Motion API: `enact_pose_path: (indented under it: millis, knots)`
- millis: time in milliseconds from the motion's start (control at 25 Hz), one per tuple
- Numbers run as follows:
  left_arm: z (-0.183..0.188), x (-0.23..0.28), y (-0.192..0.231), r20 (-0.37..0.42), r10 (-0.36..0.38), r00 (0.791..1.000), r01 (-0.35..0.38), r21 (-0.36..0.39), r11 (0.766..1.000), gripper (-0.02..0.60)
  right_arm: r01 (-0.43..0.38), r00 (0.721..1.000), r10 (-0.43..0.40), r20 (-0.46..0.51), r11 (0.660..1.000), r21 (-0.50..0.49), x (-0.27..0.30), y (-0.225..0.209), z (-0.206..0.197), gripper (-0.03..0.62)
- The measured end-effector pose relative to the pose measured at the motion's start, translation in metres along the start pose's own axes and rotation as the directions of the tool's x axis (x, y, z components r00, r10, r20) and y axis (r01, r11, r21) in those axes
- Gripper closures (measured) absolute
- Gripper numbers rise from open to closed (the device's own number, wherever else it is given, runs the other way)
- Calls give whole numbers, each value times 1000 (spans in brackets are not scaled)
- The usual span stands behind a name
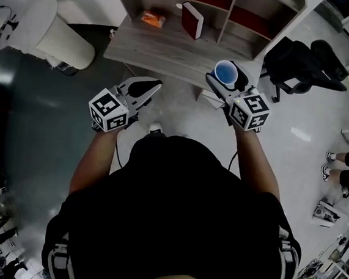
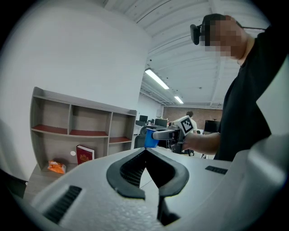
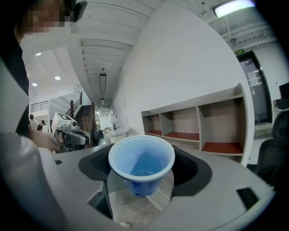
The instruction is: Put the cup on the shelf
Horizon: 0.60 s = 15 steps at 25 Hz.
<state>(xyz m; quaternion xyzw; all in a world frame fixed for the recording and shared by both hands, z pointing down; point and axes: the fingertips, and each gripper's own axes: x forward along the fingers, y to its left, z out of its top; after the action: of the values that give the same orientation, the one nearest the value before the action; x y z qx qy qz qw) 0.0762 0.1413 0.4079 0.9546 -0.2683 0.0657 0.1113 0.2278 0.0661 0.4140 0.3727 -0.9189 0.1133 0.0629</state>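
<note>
Overhead, the person holds two grippers out ahead of the body, each carrying one cube with square markers. The right gripper (image 1: 224, 79) pinches a single blue plastic cup (image 3: 141, 159) between its two jaws; the jaws press on the cup's lower wall from either side, and the open mouth faces back toward that gripper's camera. The cup looks empty. From the head view it sits by the near right corner of the wooden shelf unit (image 1: 164, 50), held in the air and not resting on any board.

The left gripper (image 1: 147, 91) is to the left, well apart from the cup, with its two jaws pressed together at the tips and nothing between them.

The shelf unit shows three upper compartments with red floors, side by side, above one wide lower board. Three things lie on that board: one red book (image 1: 191, 20) standing upright, one orange packet (image 1: 152, 19) to its left, and one small white disc (image 1: 179, 5) between them, farther back.

One white ribbed container (image 1: 58, 37) stands on the floor at far left, and one black office chair (image 1: 301, 63) is to the right of the shelf.
</note>
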Motion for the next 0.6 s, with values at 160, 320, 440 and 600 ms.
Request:
enact_pose_path:
  millis: [160,320,440,600]
  knots:
    - [-6,2,6,3,5,1000,-5,-15,1000,565,-10,1000,10,-18,1000,1,9,-4,-5,214]
    - [-14,5,15,0,3,1000,-3,-30,1000,565,-10,1000,10,-19,1000,4,18,-7,-5,214]
    - [-17,6,22,5,-2,1000,2,-37,999,565,-6,1000,6,-23,1000,5,23,-8,-7,214]
    - [-14,6,36,16,-3,1000,3,-38,999,565,0,999,0,-34,1000,0,33,-12,-6,214]
